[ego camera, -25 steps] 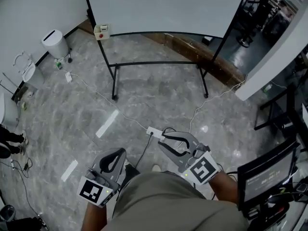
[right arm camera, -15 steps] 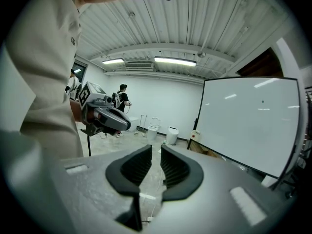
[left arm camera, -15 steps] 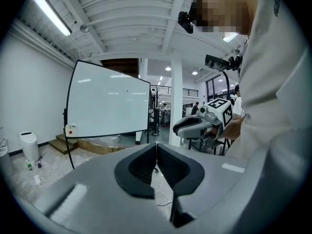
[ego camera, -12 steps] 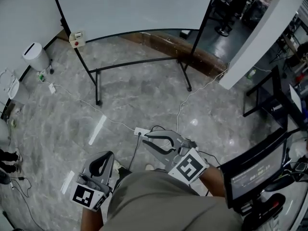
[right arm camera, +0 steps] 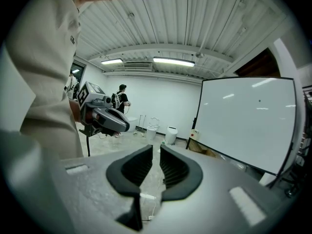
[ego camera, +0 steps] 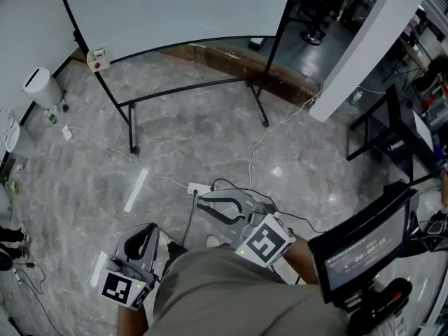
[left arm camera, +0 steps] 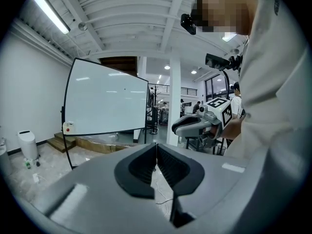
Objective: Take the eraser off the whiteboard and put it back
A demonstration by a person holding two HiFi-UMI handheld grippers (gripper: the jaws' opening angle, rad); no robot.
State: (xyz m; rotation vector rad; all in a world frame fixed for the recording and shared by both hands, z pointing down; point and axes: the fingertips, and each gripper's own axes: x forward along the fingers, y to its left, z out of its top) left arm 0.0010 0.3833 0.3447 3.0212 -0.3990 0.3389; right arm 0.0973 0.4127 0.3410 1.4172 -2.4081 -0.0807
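Observation:
The eraser (ego camera: 97, 59), a small white block with a red dot, sticks to the lower left corner of the whiteboard (ego camera: 175, 5) far ahead across the floor. It also shows in the left gripper view (left arm camera: 68, 127) and the right gripper view (right arm camera: 194, 135). My left gripper (ego camera: 148, 229) is low at my left side, its jaws (left arm camera: 156, 146) shut on nothing. My right gripper (ego camera: 201, 203) is held out in front of my waist. Its jaws (right arm camera: 156, 147) are closing, a narrow gap remains, and nothing is between them. Both grippers are far from the eraser.
A power strip (ego camera: 198, 187) with trailing cables lies on the marble floor just ahead. A white bin (ego camera: 36, 86) stands left by the wall. A white pillar (ego camera: 364, 47), a black desk frame (ego camera: 385, 131) and a monitor on a stand (ego camera: 357, 250) are at right.
The right gripper's jaws have narrowed from wide apart to a thin gap. The head view has swung, so the whiteboard and eraser slid left. The left gripper drifted slightly down and left.

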